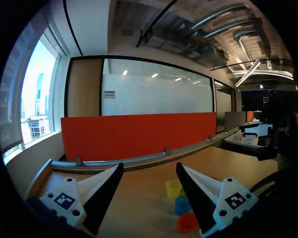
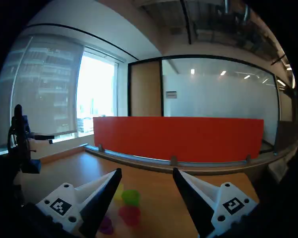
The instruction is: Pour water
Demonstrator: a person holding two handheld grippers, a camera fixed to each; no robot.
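L tool (image 1: 149,164) & R tool (image 2: 147,169) both spread, nothing pinched. On counter (image 1: 149,198), near side of orange divider (image 1: 137,135): yellow cup (image 1: 173,187), blue cup (image 1: 182,204), red cup (image 1: 187,222) in a row; green cup (image 2: 130,196), pink cup (image 2: 130,214) likewise.

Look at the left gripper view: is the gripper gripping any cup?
No: the left gripper is open and empty; the yellow cup, blue cup and red cup stand on the desk.

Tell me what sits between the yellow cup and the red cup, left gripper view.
A blue cup, in line between the yellow cup and the red cup; the left gripper view shows it.
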